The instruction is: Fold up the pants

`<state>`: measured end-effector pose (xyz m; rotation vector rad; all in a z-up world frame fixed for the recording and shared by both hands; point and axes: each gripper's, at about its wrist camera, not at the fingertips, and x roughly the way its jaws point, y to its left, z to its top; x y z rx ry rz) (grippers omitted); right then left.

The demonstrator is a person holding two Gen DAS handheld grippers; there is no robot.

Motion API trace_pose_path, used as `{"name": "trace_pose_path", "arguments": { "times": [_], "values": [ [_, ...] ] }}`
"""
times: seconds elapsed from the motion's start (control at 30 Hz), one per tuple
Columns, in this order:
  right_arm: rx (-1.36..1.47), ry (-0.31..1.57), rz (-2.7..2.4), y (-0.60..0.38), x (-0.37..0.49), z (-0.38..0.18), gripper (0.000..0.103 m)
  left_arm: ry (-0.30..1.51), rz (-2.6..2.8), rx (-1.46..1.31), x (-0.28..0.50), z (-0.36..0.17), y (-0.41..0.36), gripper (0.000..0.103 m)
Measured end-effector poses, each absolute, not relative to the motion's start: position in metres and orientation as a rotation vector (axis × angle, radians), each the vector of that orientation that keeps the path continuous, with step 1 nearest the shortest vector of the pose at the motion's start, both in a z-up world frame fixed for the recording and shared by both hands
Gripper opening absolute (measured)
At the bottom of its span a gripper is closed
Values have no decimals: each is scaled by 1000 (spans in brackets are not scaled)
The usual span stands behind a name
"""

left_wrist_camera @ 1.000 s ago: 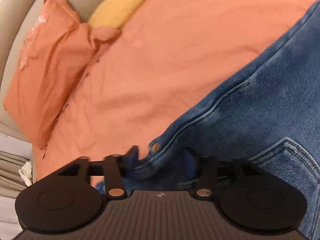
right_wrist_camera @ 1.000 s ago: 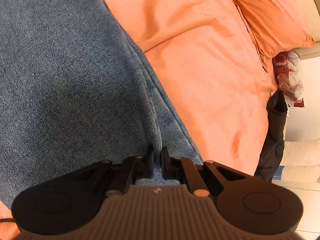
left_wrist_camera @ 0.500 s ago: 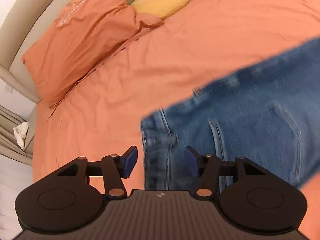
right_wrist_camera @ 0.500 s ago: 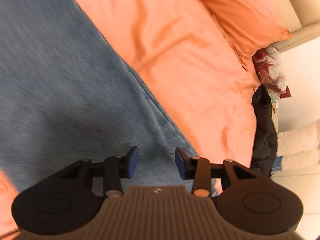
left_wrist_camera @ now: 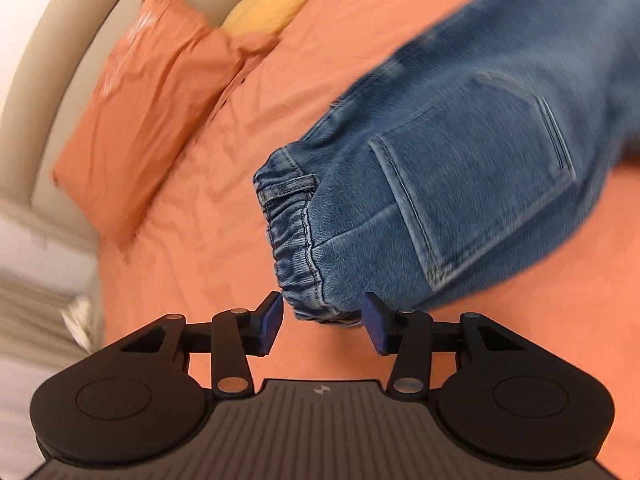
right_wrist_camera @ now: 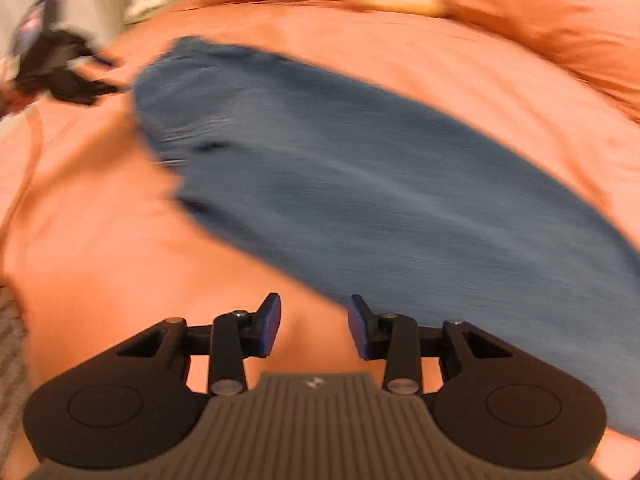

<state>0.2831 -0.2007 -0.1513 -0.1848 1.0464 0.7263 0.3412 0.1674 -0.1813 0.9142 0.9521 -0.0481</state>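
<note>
Blue jeans (left_wrist_camera: pixel 460 184) lie folded lengthwise on the orange bed sheet (left_wrist_camera: pixel 192 232), back pocket (left_wrist_camera: pixel 480 184) up. The elastic waistband (left_wrist_camera: pixel 296 248) faces my left gripper (left_wrist_camera: pixel 322 320). Its jaws are closing, with the waistband's near corner just ahead of the tips, and the pads (left_wrist_camera: pixel 272 320) do not press on it. In the blurred right wrist view the jeans (right_wrist_camera: pixel 360 184) stretch from far left to near right. My right gripper (right_wrist_camera: pixel 314 328) hovers open over bare sheet beside their near edge, with nothing between its fingers.
An orange pillow (left_wrist_camera: pixel 148 100) and a yellow cushion (left_wrist_camera: pixel 268 6) lie against the beige headboard (left_wrist_camera: pixel 60 40). Another orange pillow (right_wrist_camera: pixel 560 28) is at the far right. A black item (right_wrist_camera: pixel 60 68) sits at the bed's far left edge.
The right gripper, shut on the denim a second ago, has opened, let go and swung away. The left gripper has pulled back from the waistband, and its jaws have narrowed a little.
</note>
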Motion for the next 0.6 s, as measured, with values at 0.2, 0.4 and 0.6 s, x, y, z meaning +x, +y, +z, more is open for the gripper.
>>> {"name": "trace_pose_path", "arguments": {
  "times": [0.2,0.4,0.6],
  "values": [
    [-125,991,715,-119,274,-164,34,911,-88,996,335,-189,175,54],
    [-127,953,647,-85,280,-174,42,894,-67,955,355,-195,190,49],
    [-146,908,628,-87,286,-166,14,919,-11,778,384,-185,207,22]
  ]
}}
